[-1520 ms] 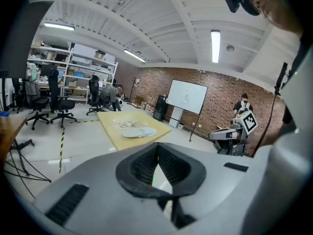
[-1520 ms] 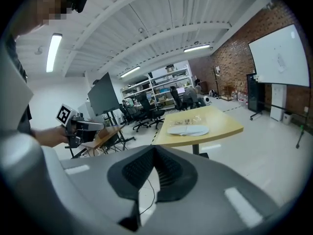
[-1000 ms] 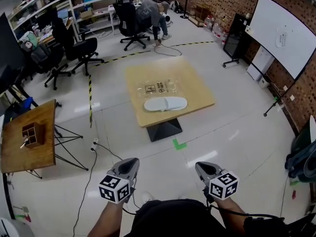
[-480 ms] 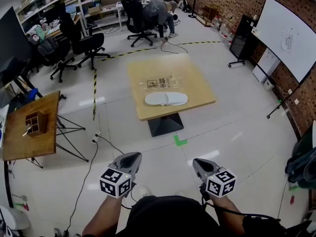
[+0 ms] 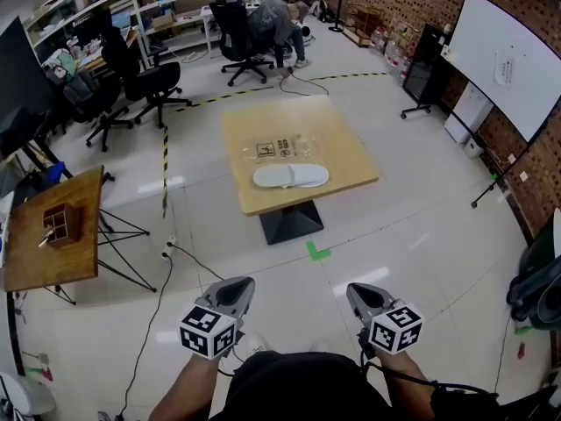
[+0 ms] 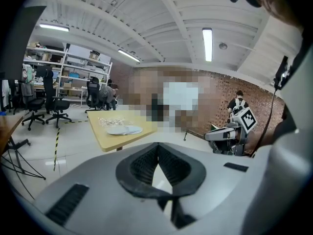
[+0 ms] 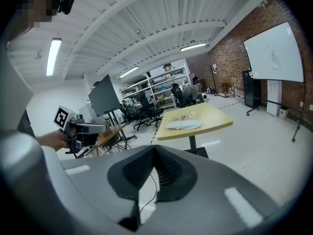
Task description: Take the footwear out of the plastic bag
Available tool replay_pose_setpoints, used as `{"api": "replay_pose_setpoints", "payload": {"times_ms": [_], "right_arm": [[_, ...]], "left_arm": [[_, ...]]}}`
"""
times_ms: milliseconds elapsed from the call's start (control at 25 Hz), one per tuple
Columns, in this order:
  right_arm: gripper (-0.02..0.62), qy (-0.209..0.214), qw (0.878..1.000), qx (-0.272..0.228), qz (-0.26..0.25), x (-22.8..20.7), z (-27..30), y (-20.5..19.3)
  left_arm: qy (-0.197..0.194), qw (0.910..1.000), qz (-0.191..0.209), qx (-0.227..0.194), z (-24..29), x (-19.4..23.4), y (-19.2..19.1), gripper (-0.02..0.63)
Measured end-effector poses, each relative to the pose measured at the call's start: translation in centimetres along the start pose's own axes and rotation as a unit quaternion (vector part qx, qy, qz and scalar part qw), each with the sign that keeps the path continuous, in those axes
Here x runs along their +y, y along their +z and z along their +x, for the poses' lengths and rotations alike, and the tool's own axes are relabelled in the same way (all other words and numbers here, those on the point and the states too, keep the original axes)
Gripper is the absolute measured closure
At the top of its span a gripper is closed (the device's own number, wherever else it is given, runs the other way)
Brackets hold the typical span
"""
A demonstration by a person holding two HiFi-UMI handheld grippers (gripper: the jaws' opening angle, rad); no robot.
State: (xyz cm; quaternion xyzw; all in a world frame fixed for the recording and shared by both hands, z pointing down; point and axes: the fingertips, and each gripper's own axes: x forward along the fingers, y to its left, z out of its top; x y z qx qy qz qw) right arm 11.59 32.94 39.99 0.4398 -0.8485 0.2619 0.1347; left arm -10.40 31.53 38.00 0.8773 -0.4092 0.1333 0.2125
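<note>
White footwear (image 5: 291, 175) flat at table (image 5: 351, 178) centre; one or two pieces unclear. Clear plastic bag (image 5: 280, 150) at its 12 o'clock; overlap unclear. Two grippers at 6 o'clock, well apart: left gripper (image 5: 233, 288), right gripper (image 5: 360, 295), jaws closed, empty.

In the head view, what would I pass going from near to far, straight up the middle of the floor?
Green tape mark → black table base → white slippers → yellow-and-black floor tape → person bending over
</note>
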Motion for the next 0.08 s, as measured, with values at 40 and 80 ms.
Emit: {"api": "replay_pose_setpoints", "payload": {"times_ms": [40, 80], "right_arm": [[0.595, -0.001, 1.000, 0.000, -0.001, 0.07, -0.06, 0.02], [0.595, -0.001, 1.000, 0.001, -0.002, 0.16, -0.14, 0.02]], "left_arm": [[0.000, 1.0000, -0.001, 0.000, -0.09, -0.03, -0.06, 0.599], [0.000, 1.0000, -0.001, 0.001, -0.18, -0.06, -0.12, 0.600]]}}
